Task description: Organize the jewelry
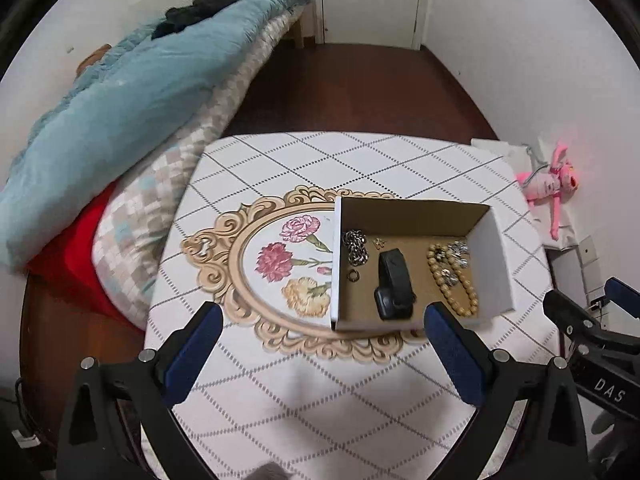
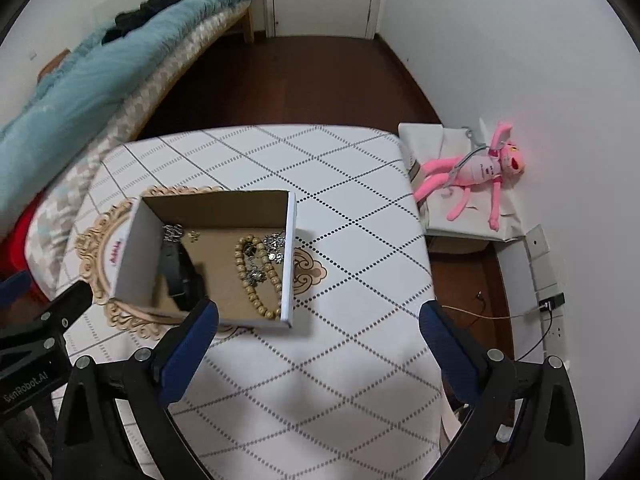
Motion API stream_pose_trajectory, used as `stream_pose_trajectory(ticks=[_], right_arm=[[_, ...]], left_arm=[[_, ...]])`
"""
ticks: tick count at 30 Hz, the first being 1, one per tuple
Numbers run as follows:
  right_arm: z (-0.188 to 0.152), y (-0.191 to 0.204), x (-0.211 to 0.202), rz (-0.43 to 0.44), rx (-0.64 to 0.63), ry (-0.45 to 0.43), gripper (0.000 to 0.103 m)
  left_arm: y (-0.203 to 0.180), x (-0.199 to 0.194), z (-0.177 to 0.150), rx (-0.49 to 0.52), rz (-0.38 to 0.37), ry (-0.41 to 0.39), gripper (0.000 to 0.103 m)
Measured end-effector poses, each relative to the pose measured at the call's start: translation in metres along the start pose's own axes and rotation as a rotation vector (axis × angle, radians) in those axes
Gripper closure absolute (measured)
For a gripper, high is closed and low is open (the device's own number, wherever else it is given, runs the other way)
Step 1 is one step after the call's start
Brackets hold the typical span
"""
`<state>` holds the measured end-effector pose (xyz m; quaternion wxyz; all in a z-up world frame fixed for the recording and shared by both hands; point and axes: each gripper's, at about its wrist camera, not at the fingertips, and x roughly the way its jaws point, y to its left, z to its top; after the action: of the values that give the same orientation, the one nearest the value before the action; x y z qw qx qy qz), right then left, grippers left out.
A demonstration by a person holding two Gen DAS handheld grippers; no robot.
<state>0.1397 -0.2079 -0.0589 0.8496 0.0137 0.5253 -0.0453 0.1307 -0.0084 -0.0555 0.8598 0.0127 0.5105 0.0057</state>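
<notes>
An open cardboard box [image 1: 494, 256] stands on the table [image 1: 320, 400]; it also shows in the right wrist view [image 2: 134, 252]. Inside lie a black wristband [image 1: 394, 284], a silver chain [image 1: 356, 247], a small ring [image 1: 353, 276], a small gold piece [image 1: 379, 243], a wooden bead bracelet [image 1: 454, 284] and silver pieces [image 1: 459, 252]. The wristband [image 2: 182, 276] and the beads [image 2: 256, 276] show in the right wrist view too. My left gripper [image 1: 322, 332] is open and empty, just in front of the box. My right gripper [image 2: 318, 330] is open and empty, to the box's front right.
A bed with a blue blanket [image 1: 120, 92] lies left of the table. A pink plush toy [image 2: 476, 172] lies on a white box by the right wall. Cables and a socket [image 2: 550, 304] are on the floor at right. The table cloth has a flower medallion [image 1: 288, 264].
</notes>
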Motion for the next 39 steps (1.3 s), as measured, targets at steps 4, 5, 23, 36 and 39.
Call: stream_pose_trajectory(ticks=[4,5,23,36,39], right_arm=[[-0.015,-0.004,-0.040,0.004,0.011,-0.058,0.001],[-0.018,-0.004,-0.048,0.007,0.014,-0.067,0.001],[-0.057,-0.018,-0.210,0.001,0.025,-0.302,0.000],[-0.052,-0.018,-0.222,0.008,0.033,-0.301,0.000],[-0.044,-0.018,-0.214,0.012,0.044,-0.287,0.000]], left_arm=[[0.003,-0.039,-0.014,-0.004,-0.005,-0.049,0.000],[0.004,-0.048,-0.017,-0.004,-0.005,-0.058,0.000],[0.005,-0.179,-0.043,-0.012,-0.045,-0.244,0.000],[0.005,-0.185,-0.042,-0.015,-0.047,-0.211,0.000],[0.002,-0.178,-0.034,-0.019,-0.038,-0.192,0.000]])
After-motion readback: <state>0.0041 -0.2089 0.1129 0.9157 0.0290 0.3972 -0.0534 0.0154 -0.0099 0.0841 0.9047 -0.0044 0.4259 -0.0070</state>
